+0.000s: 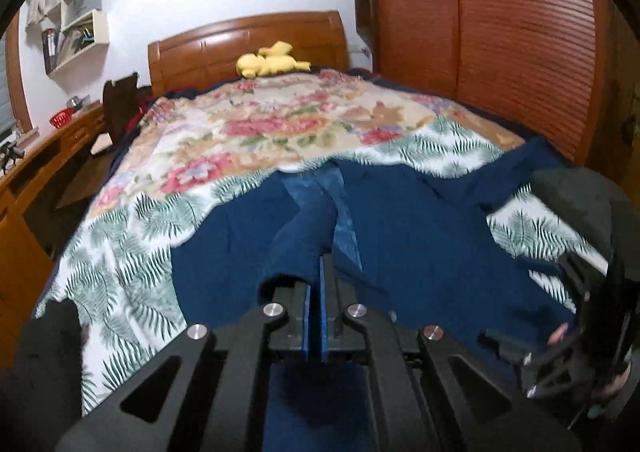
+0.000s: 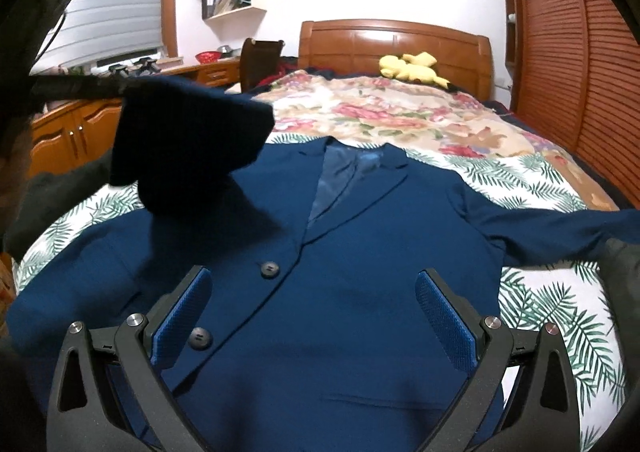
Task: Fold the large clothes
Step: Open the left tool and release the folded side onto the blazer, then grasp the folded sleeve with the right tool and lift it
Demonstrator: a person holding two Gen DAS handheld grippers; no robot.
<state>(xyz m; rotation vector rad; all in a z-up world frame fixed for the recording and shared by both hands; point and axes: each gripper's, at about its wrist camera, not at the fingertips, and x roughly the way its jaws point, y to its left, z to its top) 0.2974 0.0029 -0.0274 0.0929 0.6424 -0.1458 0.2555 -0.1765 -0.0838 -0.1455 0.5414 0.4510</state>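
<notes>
A navy blazer (image 2: 360,252) lies front up on the bed, lapels toward the headboard, with two dark buttons (image 2: 270,268) down its front. My left gripper (image 1: 320,268) is shut on one navy sleeve (image 1: 304,240). That sleeve (image 2: 188,140) hangs lifted above the jacket's left shoulder in the right wrist view. The other sleeve (image 2: 560,232) stretches out flat to the right. My right gripper (image 2: 316,312) is open just above the blazer's lower front, its blue pads (image 2: 184,316) wide apart with nothing pinched between them.
A floral and fern-print bedspread (image 2: 540,292) covers the bed. A yellow plush toy (image 2: 412,70) sits by the wooden headboard (image 2: 392,40). Louvred wardrobe doors (image 2: 568,52) stand on the right. A desk (image 2: 72,132) and a chair (image 2: 260,60) are on the left.
</notes>
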